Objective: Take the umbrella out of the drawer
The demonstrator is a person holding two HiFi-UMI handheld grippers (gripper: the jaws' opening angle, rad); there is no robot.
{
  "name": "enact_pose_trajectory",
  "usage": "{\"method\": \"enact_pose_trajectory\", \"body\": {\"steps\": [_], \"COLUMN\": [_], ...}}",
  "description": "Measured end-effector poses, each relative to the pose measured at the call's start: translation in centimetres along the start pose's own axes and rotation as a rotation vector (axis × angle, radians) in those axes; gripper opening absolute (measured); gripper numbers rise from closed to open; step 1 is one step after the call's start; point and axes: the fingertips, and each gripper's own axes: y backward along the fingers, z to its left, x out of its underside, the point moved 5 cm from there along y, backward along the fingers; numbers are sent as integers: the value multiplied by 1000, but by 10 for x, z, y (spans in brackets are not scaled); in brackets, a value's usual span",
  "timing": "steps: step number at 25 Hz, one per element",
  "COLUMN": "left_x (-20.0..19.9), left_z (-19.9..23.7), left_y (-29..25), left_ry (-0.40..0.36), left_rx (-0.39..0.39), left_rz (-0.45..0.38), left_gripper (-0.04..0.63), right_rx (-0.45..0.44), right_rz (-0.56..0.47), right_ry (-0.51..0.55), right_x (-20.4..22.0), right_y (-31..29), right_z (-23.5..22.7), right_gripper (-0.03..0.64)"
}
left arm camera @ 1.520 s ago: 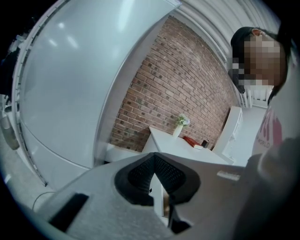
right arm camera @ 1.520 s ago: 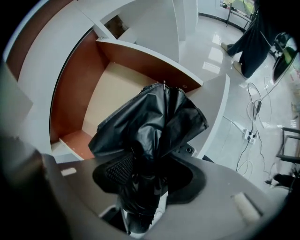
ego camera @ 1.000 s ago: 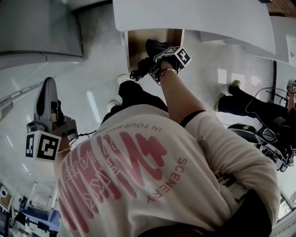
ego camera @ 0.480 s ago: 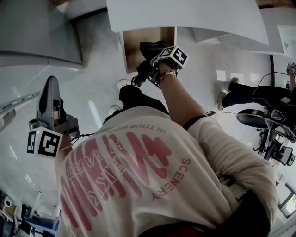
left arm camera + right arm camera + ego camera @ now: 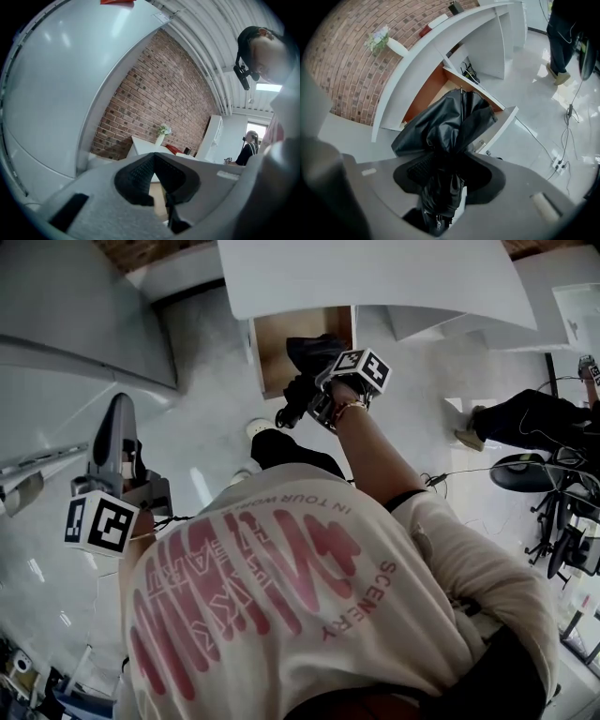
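A black folded umbrella [image 5: 306, 351] hangs over the open drawer [image 5: 273, 345], whose wooden inside shows under the white desk. My right gripper [image 5: 313, 388] is shut on it around the bundled middle; its jaws have just tightened a little on the fabric. In the right gripper view the umbrella [image 5: 451, 121] runs between the jaws of the right gripper [image 5: 447, 172], and the drawer [image 5: 498, 127] lies below and behind it. My left gripper [image 5: 119, 411] is held out at the left, away from the drawer, jaws together. The left gripper [image 5: 154, 157] holds nothing.
The white desk top [image 5: 375, 273] overhangs the drawer. A curved white panel [image 5: 66, 315] stands at the left. Another person's legs [image 5: 525, 418], a chair [image 5: 523, 471] and floor cables are at the right. A vase of flowers [image 5: 161, 133] sits before a brick wall.
My right gripper has lifted the umbrella higher above the drawer and rolled slightly. My left gripper has risen a little.
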Motion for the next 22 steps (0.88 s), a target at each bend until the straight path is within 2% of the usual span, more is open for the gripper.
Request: {"method": "enact_pose_trajectory", "body": {"steps": [12,22], "left_x": [-8,-14], "left_z": [-18,-38], "left_y": [9,29], "left_ry": [-21,-42], "left_rx": [81,144], "left_rz": [-17,-36], "left_gripper": [3,3], "right_rx": [-155,-365], "right_rz": [-70,-192], "right_ry": [57,70], "right_x": [11,30], "right_y": [48,103], "right_z": [30,60], "right_gripper": [201,199]}}
